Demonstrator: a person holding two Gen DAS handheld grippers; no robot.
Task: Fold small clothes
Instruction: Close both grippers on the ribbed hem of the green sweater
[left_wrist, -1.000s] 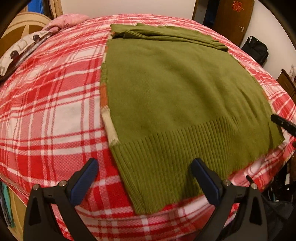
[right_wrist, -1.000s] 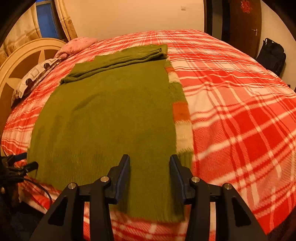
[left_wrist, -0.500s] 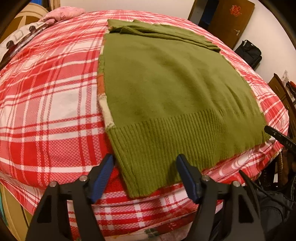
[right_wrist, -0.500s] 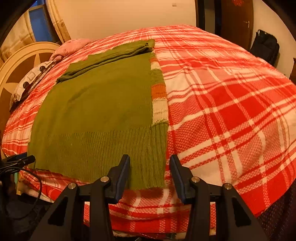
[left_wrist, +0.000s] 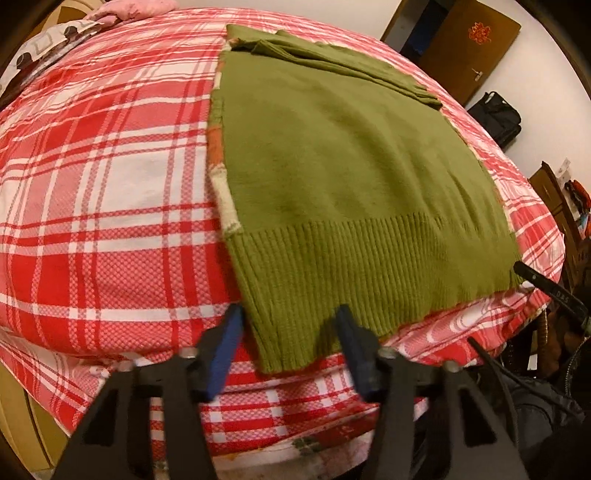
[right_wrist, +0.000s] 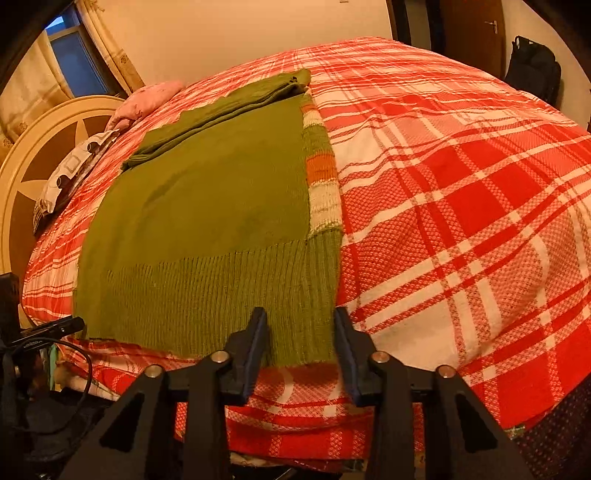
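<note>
Green knit sweater (left_wrist: 351, 177) lies flat at the bed's (left_wrist: 92, 184) near edge — both grippers, left (left_wrist: 288, 332) and right (right_wrist: 297, 332), have just narrowed around its 2 hem corners, not yet pinching, so the fold's about to start.

Warm yellow room light is making both views glow orange, more so in the right one. The round lens is bending the bed (left_wrist: 110, 184) and leaving dark corners. The left view is looking a bit blurry

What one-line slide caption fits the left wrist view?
Left gripper, jaws closing, straddles the ribbed hem corner of a green sweater on a red plaid bedspread.
</note>
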